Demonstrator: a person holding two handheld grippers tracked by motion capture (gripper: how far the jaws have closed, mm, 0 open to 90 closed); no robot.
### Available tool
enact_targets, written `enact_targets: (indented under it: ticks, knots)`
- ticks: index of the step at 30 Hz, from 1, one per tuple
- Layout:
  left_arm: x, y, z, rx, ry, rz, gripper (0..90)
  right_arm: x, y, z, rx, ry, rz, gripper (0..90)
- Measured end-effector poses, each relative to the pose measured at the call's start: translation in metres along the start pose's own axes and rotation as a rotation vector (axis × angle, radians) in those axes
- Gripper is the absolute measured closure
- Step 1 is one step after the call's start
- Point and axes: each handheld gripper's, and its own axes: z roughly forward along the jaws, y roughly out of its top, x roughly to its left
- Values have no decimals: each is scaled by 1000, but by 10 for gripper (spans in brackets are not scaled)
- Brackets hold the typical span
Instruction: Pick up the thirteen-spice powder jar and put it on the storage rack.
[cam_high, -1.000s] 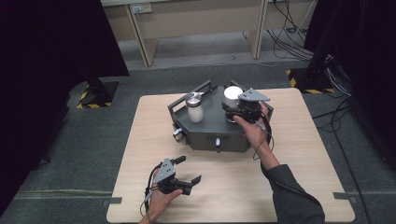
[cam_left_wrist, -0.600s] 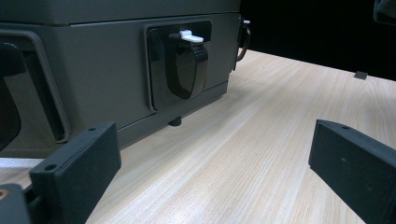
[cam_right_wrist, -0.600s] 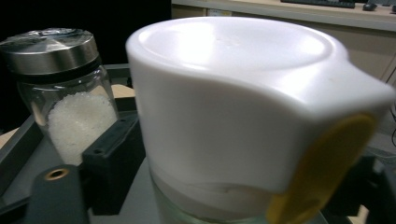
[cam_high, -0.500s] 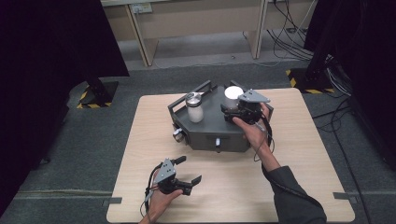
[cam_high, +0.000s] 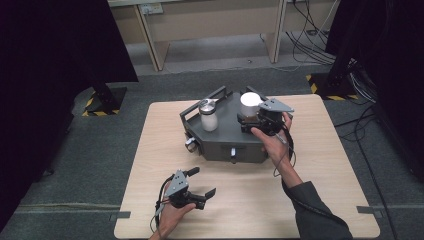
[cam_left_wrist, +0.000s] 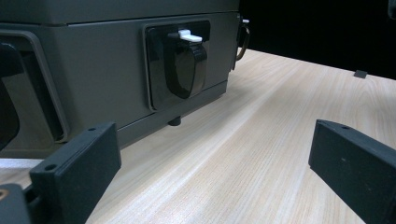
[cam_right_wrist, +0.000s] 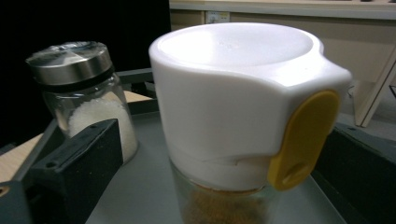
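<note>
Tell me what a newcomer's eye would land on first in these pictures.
First the white-capped jar with its yellow tab, standing on the grey box at the far middle of the table, between the jaws of the right gripper, which have just been opening. Left of it stands a glass shaker with a metal lid. The left gripper sits open near the table's front edge.

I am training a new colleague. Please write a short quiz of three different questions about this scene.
1. True or false: the right tool is shut on the white-lidded jar.
2. What colour is the tab on that jar's lid?
3. Where does the left tool rest: A on the grey tray, B on the wooden table?

Key: 1 false, its jaws have just been opening and stand apart beside the jar; 2 yellow; 3 B.
</note>
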Motion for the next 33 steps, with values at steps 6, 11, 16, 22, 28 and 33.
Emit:
enact_targets:
  ticks: [6,11,16,22,28,33]
  knots:
    - [0,0,0,0,1,0,17,-1,-7,-11,-15,23,-1,12]
    - [0,0,0,0,2,-1,16,-1,-15,-24,-27,42,-5,12]
    - [0,0,0,3,2,0,17,3,-21,-36,-28,59,-5,11]
    - [0,0,0,1,5,-3,17,4,-30,-47,-31,96,-13,7]
    - [1,-1,0,0,5,-4,16,5,-42,-57,-33,132,-21,7]
    - [0,-1,0,-2,6,-3,17,9,-49,-66,-32,161,-47,7]
